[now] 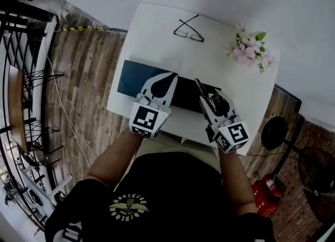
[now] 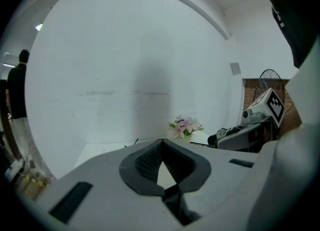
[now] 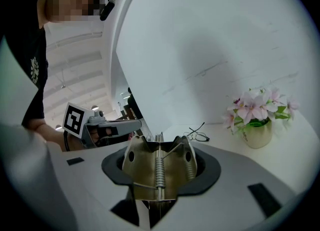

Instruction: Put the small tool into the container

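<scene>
My right gripper (image 1: 208, 98) has its fingers clamped on the small spring tool (image 3: 159, 169), over the dark container (image 1: 131, 78) on the counter (image 1: 157, 31). The left gripper (image 1: 168, 77) has its fingers closed and empty. Pickup looks done, I judge; lowering and release are left.

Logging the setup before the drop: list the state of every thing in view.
Left claw: shut, empty.
Right claw: shut on brass-coloured metal spring clip.
Black wire-framed glasses: lying flat, arms crossed.
Pink flowers in pale pot: upright.
Dark teal rectangular tray: flat, partly hidden by claws.
</scene>
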